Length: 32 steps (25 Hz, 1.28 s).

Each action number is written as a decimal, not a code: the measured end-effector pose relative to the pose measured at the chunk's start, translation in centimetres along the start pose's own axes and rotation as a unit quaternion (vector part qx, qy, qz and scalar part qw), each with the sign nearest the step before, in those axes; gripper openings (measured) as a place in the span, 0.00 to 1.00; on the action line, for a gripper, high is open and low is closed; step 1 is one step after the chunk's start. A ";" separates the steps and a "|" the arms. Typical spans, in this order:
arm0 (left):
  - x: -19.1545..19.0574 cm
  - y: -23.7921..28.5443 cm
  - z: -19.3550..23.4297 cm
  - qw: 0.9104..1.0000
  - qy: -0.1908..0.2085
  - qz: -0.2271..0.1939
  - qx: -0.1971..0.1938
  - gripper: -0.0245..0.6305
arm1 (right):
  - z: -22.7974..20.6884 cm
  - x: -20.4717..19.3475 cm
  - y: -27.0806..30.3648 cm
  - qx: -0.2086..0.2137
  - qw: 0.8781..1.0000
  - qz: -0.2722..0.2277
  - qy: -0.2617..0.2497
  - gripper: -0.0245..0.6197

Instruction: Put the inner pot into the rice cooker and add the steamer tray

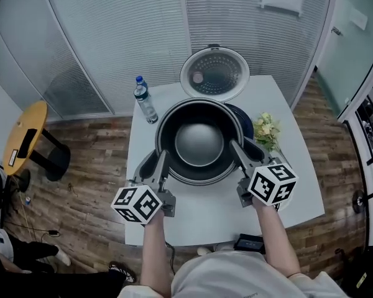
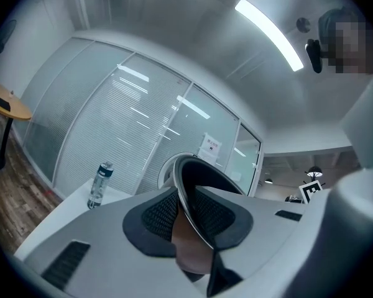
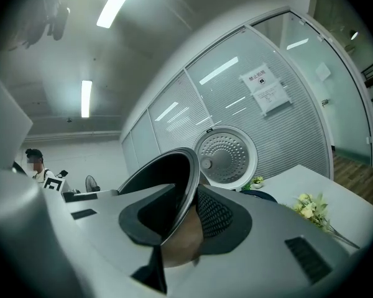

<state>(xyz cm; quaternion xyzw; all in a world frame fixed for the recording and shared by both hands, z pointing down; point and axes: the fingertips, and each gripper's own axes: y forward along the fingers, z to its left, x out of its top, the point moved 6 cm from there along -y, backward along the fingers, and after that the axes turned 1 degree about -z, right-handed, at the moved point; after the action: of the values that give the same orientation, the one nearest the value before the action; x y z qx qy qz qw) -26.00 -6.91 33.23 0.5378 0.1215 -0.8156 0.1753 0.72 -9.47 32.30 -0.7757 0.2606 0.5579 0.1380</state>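
Step in hand: carrying the inner pot (image 1: 199, 143) to the rice cooker (image 1: 244, 121).

Left gripper (image 1: 160, 160) pinches the pot's rim on the near-left side, and right gripper (image 1: 236, 149) pinches it on the near-right. Each gripper view shows the thin metal rim clamped between two mesh pads, one pad inside the wall and one outside. The pot hangs between the two pairs of fingers, mouth up and roughly level.

The cooker's dark body shows just past the right fingertips, mostly covered by the pot. Its perforated lid (image 1: 214, 73) stands open farther beyond the fingertips. My reading is that the pot is over the cooker's well or close to it, and not yet seated. How far above the well it sits I cannot tell.

A water bottle (image 1: 145, 101) stands beyond and outboard of the left fingers. Flowers (image 1: 266, 129) lie outboard of the right fingers. Both are on the white table (image 1: 205, 210), clear of the pot.

Next move calls for centring the pot on the well, lowering both sides evenly so the rim stays level, and letting go only once it rests. The steamer tray comes after that. No view shows it, so it has to be found first.
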 end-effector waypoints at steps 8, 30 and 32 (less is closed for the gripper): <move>-0.1 4.1 -0.5 1.000 -0.004 0.002 -0.017 0.17 | -2.9 1.7 0.9 -0.015 1.000 -0.008 -0.005 0.21; -2.9 12.0 0.4 0.998 -0.032 0.037 -0.030 0.17 | -9.5 1.5 3.5 -0.048 0.999 0.013 0.016 0.21; -3.3 12.4 0.4 0.998 -0.034 0.040 -0.031 0.17 | -9.9 1.3 3.7 -0.050 0.998 0.015 0.019 0.21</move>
<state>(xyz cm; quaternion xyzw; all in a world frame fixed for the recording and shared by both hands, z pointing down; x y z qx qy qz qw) -20.01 -17.83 36.30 0.5088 0.1191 -0.8213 0.2289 6.88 -17.86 34.74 -0.7879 0.2469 0.5577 0.0854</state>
